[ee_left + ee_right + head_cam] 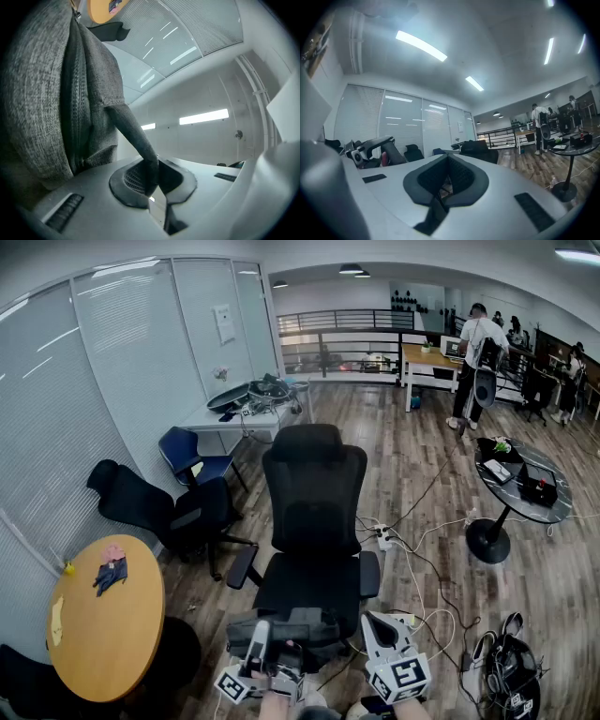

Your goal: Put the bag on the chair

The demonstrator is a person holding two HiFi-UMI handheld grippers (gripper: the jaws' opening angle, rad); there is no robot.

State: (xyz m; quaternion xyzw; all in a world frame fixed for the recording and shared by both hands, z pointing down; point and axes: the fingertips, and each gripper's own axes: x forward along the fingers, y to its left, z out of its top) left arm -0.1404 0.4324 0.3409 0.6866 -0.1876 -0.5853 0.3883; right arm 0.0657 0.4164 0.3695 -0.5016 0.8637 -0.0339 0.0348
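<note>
Between the pads of my left tongs (152, 186) a grey strap (133, 136) is pinched tight, and from it the bag (42, 93) hangs close against the tool's side, its zip running down the fabric. My right tongs (447, 177) are pressed together on nothing and are raised beside the load, taking no part in it.

From the head view, the bag sits low at the front edge of the black chair (314, 493), touching or just short of the seat (309, 589); I cannot tell which from here. So the step in hand, as I judge it, is the lift and carry onto the cushion.

To do it well I would raise the strap until the bag's bottom clears the seat lip, then move it forward to the middle of the cushion, between the armrests (242, 568), before lowering. The chair is likely on casters, so a push against its front edge could roll it away toward the cables (412, 563) on the floor; coming down from above is safer than shoving in from the front. I would let go only once the bag's weight rests fully on the seat and the strap goes slack, otherwise the soft body may slump off the front.
</note>
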